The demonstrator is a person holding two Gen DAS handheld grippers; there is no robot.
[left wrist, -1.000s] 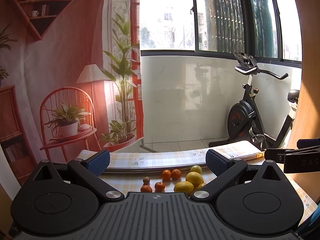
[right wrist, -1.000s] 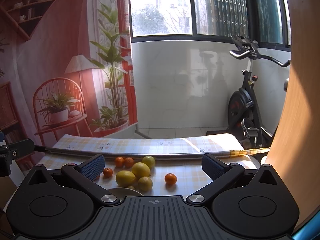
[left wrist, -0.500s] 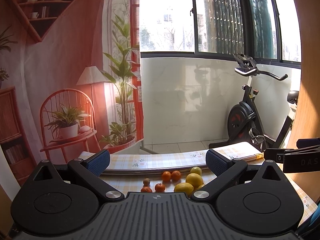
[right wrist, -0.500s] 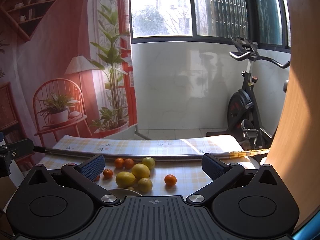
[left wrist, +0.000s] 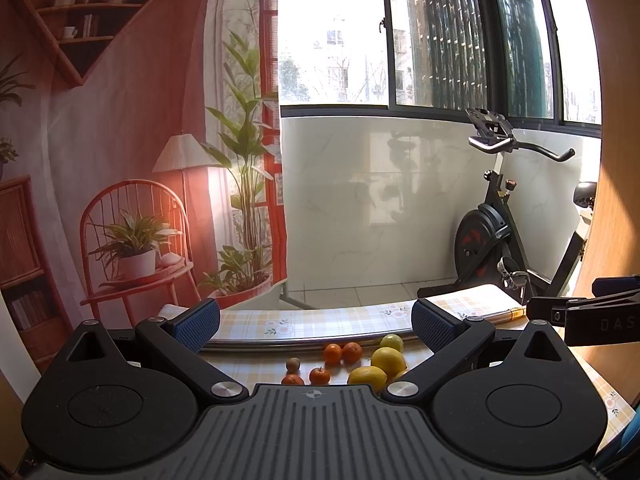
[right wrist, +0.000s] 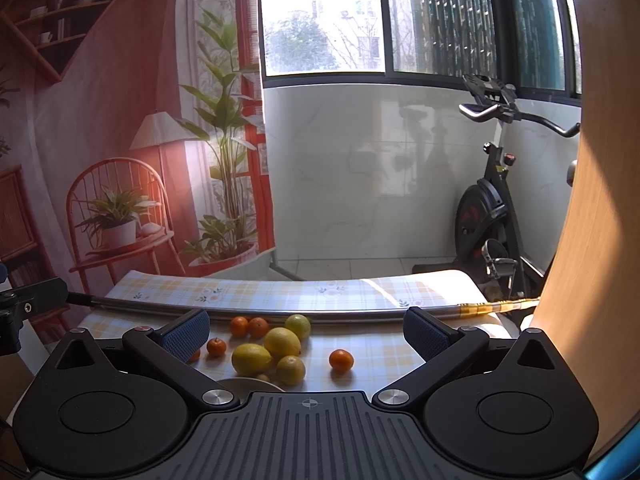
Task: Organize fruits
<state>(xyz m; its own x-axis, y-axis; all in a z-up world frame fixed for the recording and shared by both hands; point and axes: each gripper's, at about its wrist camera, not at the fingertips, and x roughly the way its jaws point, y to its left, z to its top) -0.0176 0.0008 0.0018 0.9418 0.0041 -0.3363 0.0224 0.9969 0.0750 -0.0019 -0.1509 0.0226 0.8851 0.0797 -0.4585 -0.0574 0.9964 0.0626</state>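
- On the table (right wrist: 360, 292), which has a checked yellow cloth with small flowers, a bunch of fruit sits close together.
- Two big lemons (right wrist: 282, 342) touch each other in the middle, with a smaller yellow fruit (right wrist: 291, 369) just in front and a greenish one (right wrist: 298, 325) behind.
- Two small oranges (right wrist: 258, 327) sit side by side at the back, near a long metal rod (right wrist: 340, 314) that lies across the table.
- One little orange (right wrist: 341, 360) sits alone, off to the right of the bunch.
- A white bowl (right wrist: 250, 382) peeks out at the near edge, just beside the lemons.
- The left gripper (left wrist: 316, 322) is spread wide, holds nothing, and is up above the fruit.
- The right gripper (right wrist: 306, 330) is spread wide too, with nothing between its blue pads (right wrist: 186, 334).
- An exercise bike (right wrist: 490, 208) stands by the white wall past the table.
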